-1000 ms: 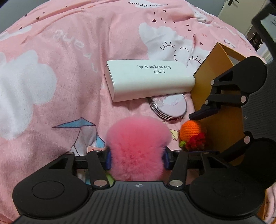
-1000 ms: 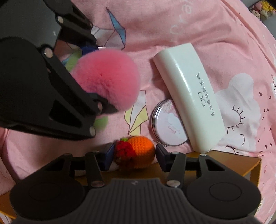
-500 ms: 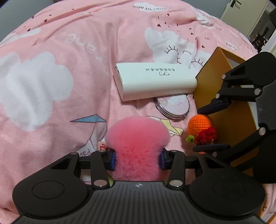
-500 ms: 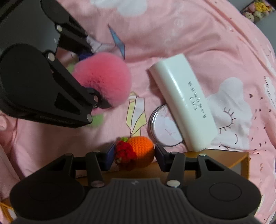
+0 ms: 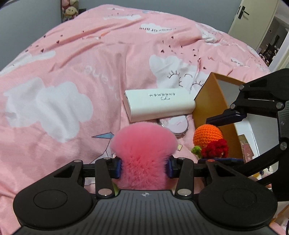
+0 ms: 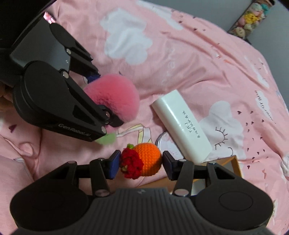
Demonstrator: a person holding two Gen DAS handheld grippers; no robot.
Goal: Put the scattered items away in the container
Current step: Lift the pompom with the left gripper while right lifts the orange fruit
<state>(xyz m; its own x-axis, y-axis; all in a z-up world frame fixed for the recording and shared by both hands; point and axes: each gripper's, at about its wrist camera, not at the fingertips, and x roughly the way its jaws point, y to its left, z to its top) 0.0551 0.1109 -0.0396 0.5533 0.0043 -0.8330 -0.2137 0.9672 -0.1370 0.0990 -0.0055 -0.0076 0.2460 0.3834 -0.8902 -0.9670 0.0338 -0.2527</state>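
My left gripper (image 5: 144, 167) is shut on a pink fluffy pompom (image 5: 143, 144) and holds it above the pink bedspread; the pompom also shows in the right wrist view (image 6: 112, 98). My right gripper (image 6: 141, 162) is shut on an orange crocheted fruit with a red flower (image 6: 144, 160), also seen in the left wrist view (image 5: 209, 140), held beside the open yellow-brown box (image 5: 213, 112). A white rectangular case (image 5: 159, 104) and a round pink compact mirror (image 5: 176, 124) lie on the bed left of the box.
The pink cloud-print bedspread (image 5: 72, 72) covers the whole surface. The box's corner (image 6: 233, 162) shows under my right gripper. Stuffed toys (image 5: 69, 10) sit on a shelf beyond the bed. A door (image 5: 252, 19) stands at the far right.
Both grippers have risen away from the bed with their items. The case, mirror and box look smaller and farther off. The right gripper with the orange fruit has lifted beside the box.
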